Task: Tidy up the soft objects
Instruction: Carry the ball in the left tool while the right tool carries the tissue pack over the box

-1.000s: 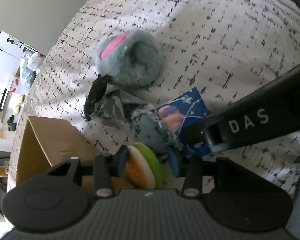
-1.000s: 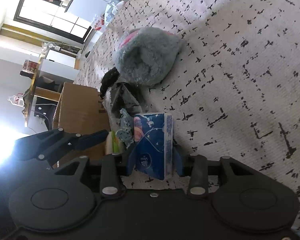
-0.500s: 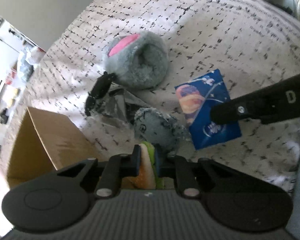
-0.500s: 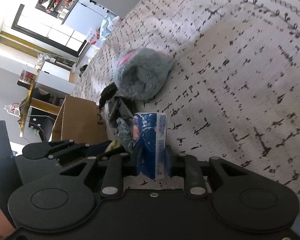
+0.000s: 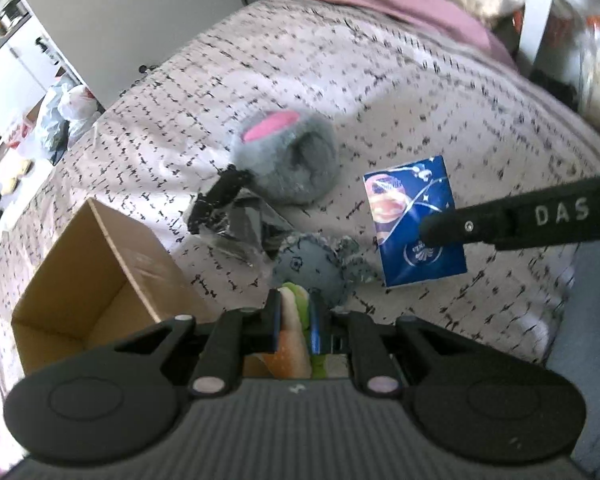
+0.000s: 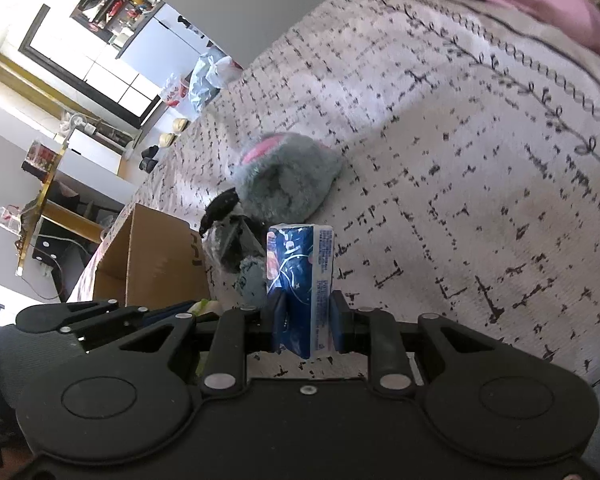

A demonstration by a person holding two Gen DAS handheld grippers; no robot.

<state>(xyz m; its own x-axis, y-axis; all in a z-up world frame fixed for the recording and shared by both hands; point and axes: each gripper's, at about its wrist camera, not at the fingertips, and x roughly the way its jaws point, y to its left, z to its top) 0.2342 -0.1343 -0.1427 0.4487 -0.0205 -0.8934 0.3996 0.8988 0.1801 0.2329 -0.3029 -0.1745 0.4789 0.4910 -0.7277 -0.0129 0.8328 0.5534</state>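
My left gripper [image 5: 294,312] is shut on a soft burger toy [image 5: 294,332], orange and green, lifted above the bed beside the open cardboard box [image 5: 100,280]. My right gripper [image 6: 303,320] is shut on a blue tissue pack [image 6: 300,280], which also shows in the left wrist view [image 5: 414,220]. A grey fluffy slipper with a pink sole [image 5: 286,160] lies further back. A small blue-grey plush [image 5: 312,268] lies just ahead of the left gripper. A crinkled clear plastic bag with a black clip [image 5: 236,216] lies between the slipper and the box.
Everything rests on a bed with a white black-flecked cover [image 5: 380,92]. A pink pillow [image 6: 520,4] is at the head. The box [image 6: 152,256] stands at the left of the pile. Bags and furniture stand on the floor beyond [image 6: 212,72].
Both grippers closed on their objects and rose: the left on the burger toy, the right on the tissue pack. Both views pulled back, showing more of the bed.
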